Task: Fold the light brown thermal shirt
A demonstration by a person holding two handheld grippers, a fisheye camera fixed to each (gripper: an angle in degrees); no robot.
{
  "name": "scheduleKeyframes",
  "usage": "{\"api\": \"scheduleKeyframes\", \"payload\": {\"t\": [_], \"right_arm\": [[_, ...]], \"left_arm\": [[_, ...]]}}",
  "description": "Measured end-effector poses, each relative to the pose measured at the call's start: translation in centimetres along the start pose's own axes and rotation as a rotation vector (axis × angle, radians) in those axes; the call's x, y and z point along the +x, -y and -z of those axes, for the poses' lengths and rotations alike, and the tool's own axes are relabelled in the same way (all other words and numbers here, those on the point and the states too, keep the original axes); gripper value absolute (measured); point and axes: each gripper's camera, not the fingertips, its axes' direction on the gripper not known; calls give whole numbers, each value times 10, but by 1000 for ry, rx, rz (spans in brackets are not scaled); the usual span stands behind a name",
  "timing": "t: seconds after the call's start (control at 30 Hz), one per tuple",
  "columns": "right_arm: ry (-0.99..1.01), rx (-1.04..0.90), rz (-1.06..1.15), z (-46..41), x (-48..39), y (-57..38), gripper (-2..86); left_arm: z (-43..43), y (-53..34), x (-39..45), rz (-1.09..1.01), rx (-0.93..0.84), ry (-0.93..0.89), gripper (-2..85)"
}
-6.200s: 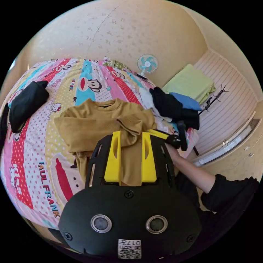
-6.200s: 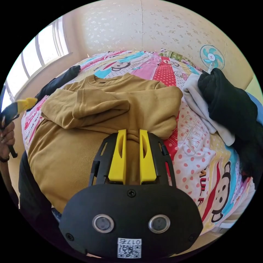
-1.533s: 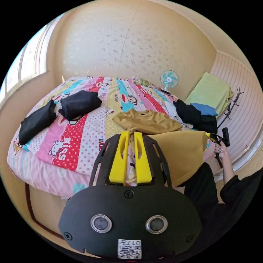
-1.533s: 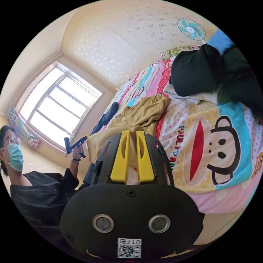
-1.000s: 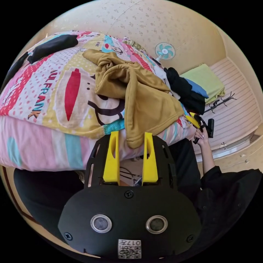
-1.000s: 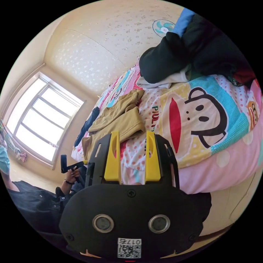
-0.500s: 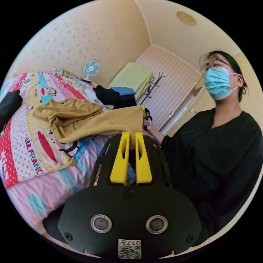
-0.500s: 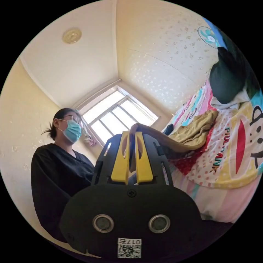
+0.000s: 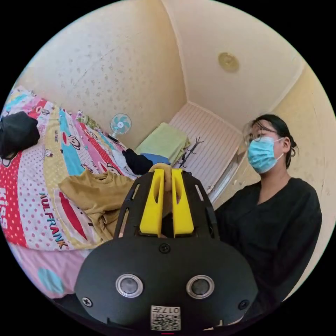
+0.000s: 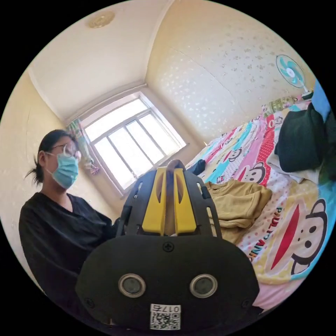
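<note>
A: What has changed since half a second ago?

B: Both cameras have swung, so the room has slid across each view. The left gripper [image 9: 167, 174] was already pinching the light brown thermal shirt [image 9: 95, 193]; it still is, jaws clenched on a bunched edge at their tips. Earlier the cloth stretched in a long band to 9 o'clock of the jaws; now less of that band shows and the rest lies rumpled on the bed [image 9: 31, 196] at about 8 o'clock.

A: And the other one?

B: The right gripper [image 10: 169, 173] likewise stays clamped on a fold of the shirt [image 10: 238, 204], the cloth poking out above the jaw tips. The heap on the bed [image 10: 301, 224] now sits at 3 o'clock of the jaws, lower in the view than before.

A: The room?

B: A cartoon-print bedspread; black clothes [image 9: 17, 131] at 9 o'clock in the left gripper view, a small fan [image 9: 120, 124] against the speckled wall, a green folded cloth [image 9: 164, 141] beyond it. In the right gripper view a person [image 10: 59, 224] in a dark top stands at 9 o'clock, a window [image 10: 133, 147] behind, and a black and white clothes pile [image 10: 304, 145] at 2 o'clock.
</note>
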Motion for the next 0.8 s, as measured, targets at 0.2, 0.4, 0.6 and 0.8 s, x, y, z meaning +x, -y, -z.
{"api": "scheduleKeyframes", "payload": {"t": [0.2,0.4,0.6,0.8], "right_arm": [[-378,-177,51,-84,1,11,125],[-553,-349,76,-99,27,-78,125],[-399,-339,-32,-83,49,-109,44],[-543,-463,-120,-101,64,-131,46]], "left_arm": [[-19,8,-70,243,89,255,168],[-45,-51,-57,180,-201,589,154],[-82,-72,-62,143,-393,581,34],[-68,-88,-73,268,-474,470,44]]}}
